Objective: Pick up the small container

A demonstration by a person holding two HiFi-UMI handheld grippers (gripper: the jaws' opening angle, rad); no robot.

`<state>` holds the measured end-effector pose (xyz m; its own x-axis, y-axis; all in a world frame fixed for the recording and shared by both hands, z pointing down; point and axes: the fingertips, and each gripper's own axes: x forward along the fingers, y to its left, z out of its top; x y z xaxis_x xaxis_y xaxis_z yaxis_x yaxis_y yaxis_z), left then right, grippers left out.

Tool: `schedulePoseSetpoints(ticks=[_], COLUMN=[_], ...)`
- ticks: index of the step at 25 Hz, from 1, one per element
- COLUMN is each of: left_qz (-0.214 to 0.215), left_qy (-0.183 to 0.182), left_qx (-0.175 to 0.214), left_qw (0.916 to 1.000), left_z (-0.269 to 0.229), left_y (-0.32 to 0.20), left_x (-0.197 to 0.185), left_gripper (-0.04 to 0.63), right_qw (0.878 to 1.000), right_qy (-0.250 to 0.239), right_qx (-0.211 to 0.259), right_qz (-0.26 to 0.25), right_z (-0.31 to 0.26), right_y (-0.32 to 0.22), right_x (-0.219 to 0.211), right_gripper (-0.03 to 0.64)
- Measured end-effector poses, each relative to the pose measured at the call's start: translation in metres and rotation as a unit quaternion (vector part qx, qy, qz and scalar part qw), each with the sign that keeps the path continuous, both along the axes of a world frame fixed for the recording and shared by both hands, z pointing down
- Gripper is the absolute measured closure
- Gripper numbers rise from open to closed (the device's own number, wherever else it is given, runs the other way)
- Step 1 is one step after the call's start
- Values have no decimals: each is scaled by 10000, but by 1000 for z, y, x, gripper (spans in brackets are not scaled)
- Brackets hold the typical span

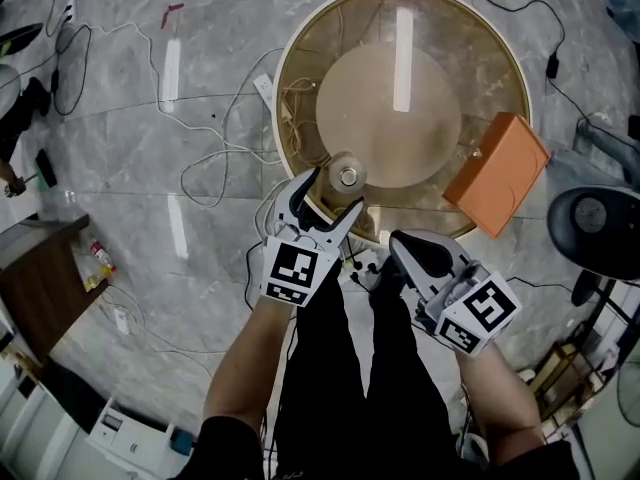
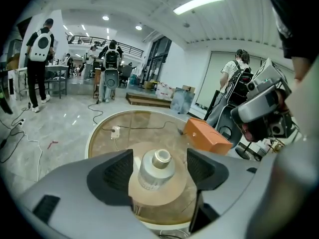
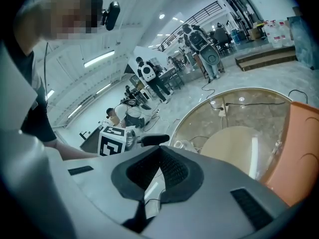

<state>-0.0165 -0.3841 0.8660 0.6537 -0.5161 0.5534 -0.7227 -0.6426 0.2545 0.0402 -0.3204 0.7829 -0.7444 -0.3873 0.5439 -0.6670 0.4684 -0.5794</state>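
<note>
We held the left gripper (image 1: 334, 192) at the near edge of the round glass table (image 1: 290, 58), its jaws spread wide. The container (image 2: 156, 169), a small pale jar with a narrow capped neck, stood upright on the glass between the two pads, with a gap showing on each side, so nothing pinched it. Our right gripper (image 3: 160, 171) hung off the table, just beside the left one and closer to us, its jaws pressed together on nothing. An orange box (image 1: 497, 173) sat on the table's right rim, well apart from the container.
</note>
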Motion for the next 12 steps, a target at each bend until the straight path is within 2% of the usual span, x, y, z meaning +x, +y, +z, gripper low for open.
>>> schedulePoseSetpoints(ticks=[5, 12], left_qz=[221, 438], left_qy=[8, -106], left_qx=[310, 591], left_qw=[9993, 9972], left_z=[23, 51], left_y=[-7, -18], left_x=[9, 27], left_gripper=[243, 236], right_qw=[9999, 9984], right_qy=[-25, -71], right_qx=[-115, -301], right_qz=[65, 463], right_z=[35, 91], right_y=[4, 10], right_x=[9, 31], right_gripper=[603, 603])
